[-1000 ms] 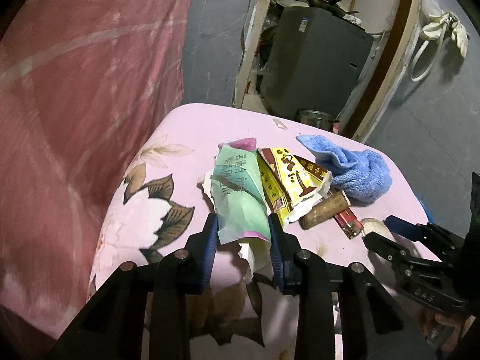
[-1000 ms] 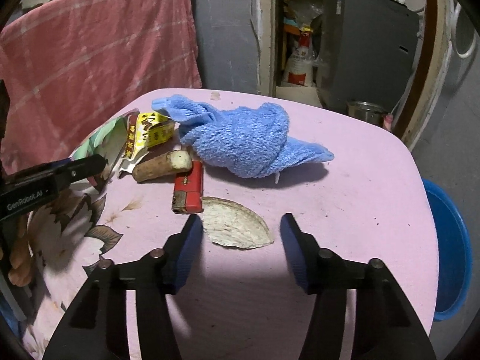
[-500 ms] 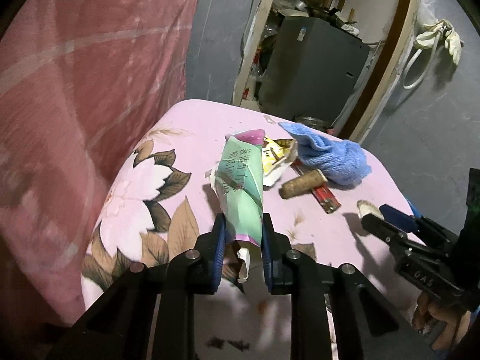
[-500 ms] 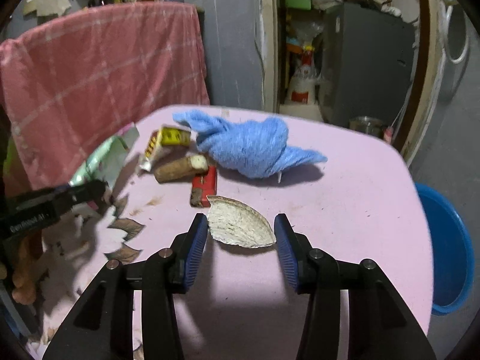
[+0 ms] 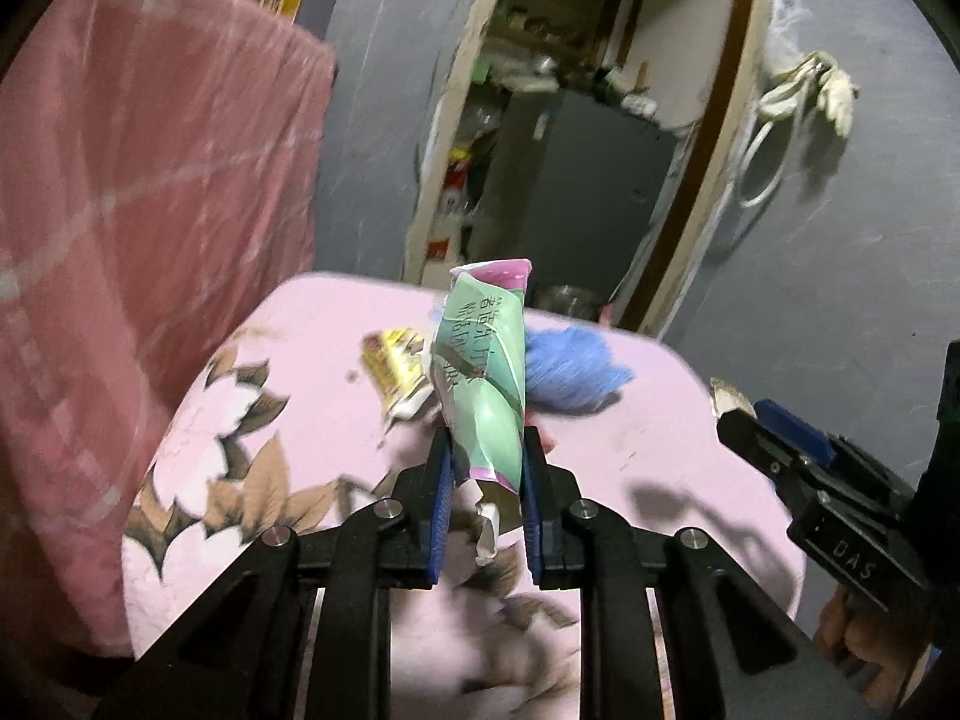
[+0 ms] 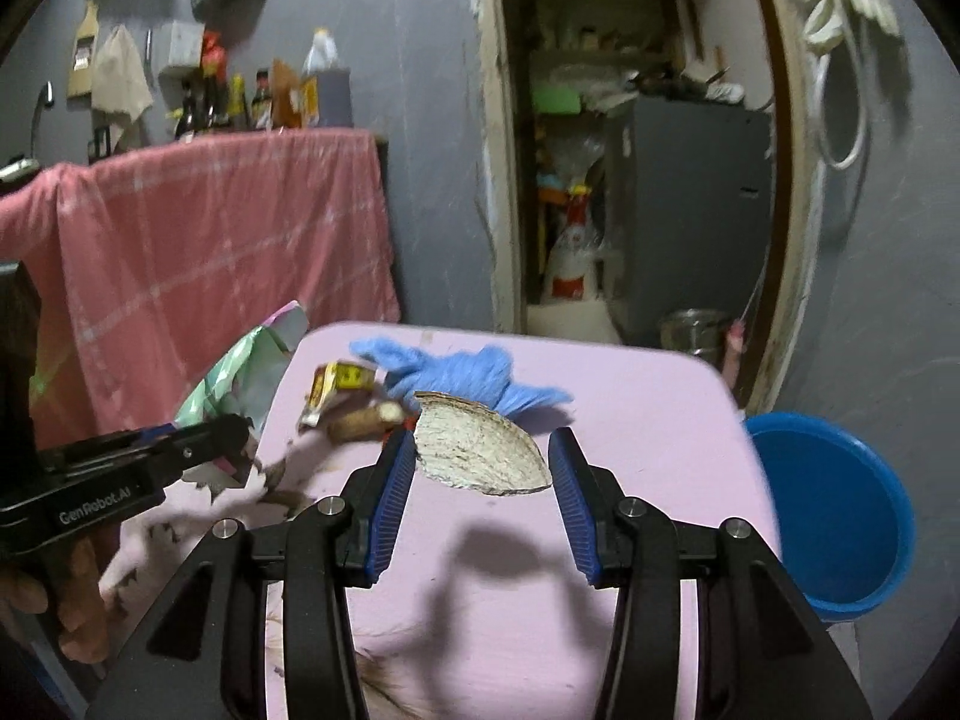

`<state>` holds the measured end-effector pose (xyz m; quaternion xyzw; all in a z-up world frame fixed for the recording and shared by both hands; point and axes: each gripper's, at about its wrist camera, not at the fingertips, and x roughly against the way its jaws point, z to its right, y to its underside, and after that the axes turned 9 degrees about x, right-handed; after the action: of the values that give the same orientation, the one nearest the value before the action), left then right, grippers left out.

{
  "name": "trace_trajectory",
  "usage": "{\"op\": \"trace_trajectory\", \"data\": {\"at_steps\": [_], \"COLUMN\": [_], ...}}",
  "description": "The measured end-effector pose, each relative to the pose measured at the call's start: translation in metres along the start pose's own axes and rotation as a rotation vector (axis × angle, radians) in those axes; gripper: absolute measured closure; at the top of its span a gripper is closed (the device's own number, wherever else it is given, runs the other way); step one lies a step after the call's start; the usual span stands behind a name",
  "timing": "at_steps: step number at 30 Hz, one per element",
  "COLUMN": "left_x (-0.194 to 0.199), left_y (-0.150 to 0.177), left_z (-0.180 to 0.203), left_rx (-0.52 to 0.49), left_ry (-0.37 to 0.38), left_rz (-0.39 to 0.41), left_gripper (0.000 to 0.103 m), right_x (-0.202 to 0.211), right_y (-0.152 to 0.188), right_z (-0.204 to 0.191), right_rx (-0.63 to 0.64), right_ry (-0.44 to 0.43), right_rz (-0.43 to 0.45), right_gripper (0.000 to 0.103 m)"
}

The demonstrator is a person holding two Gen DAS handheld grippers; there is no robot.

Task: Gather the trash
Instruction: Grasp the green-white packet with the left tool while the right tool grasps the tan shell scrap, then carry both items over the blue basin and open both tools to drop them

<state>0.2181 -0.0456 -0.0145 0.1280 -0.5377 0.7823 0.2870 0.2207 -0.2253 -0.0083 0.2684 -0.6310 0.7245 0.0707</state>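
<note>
My left gripper [image 5: 483, 468] is shut on a green and pink wrapper [image 5: 483, 384] and holds it up above the pink flowered table [image 5: 300, 420]; the wrapper also shows in the right wrist view [image 6: 240, 378]. My right gripper [image 6: 483, 468] is shut on a pale shell-like scrap [image 6: 480, 444], lifted above the table [image 6: 630, 450]; its tip shows in the left wrist view [image 5: 729, 399]. A yellow wrapper [image 5: 396, 366], a brown stub [image 6: 360, 420] and a blue cloth [image 6: 456, 372] lie on the table.
A blue basin [image 6: 834, 510] stands on the floor right of the table. A pink checked cloth [image 6: 198, 252] hangs on the left. An open doorway with a grey cabinet [image 6: 684, 210] lies behind. Brown scraps [image 6: 282, 480] lie by the left gripper.
Both grippers have risen from the table. The left lifted the green wrapper upright; the right closed on the shell-like scrap and lifted it off the table.
</note>
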Motion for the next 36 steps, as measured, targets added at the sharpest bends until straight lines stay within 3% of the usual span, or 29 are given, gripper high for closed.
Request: {"op": "trace_trajectory", "data": {"at_steps": [9, 17, 28, 36], "left_x": [0.003, -0.02, -0.089, -0.147], "left_y": [-0.018, -0.013, 0.0, 0.009], "left_z": [0.055, 0.121, 0.208, 0.243], "left_rx": [-0.046, -0.1, -0.209, -0.229], "left_ry": [0.106, 0.183, 0.275, 0.29], "left_rz": [0.138, 0.13, 0.0, -0.168], "left_gripper": [0.086, 0.085, 0.085, 0.084], "right_x": [0.045, 0.075, 0.083, 0.068], "right_y": [-0.011, -0.012, 0.023, 0.062], "right_z": [0.029, 0.079, 0.161, 0.207], "right_rx": [-0.016, -0.059, -0.166, -0.268], "right_ry": [0.152, 0.284, 0.426, 0.45], "right_rz": [0.133, 0.234, 0.243, 0.149], "right_gripper": [0.059, 0.059, 0.059, 0.058]}}
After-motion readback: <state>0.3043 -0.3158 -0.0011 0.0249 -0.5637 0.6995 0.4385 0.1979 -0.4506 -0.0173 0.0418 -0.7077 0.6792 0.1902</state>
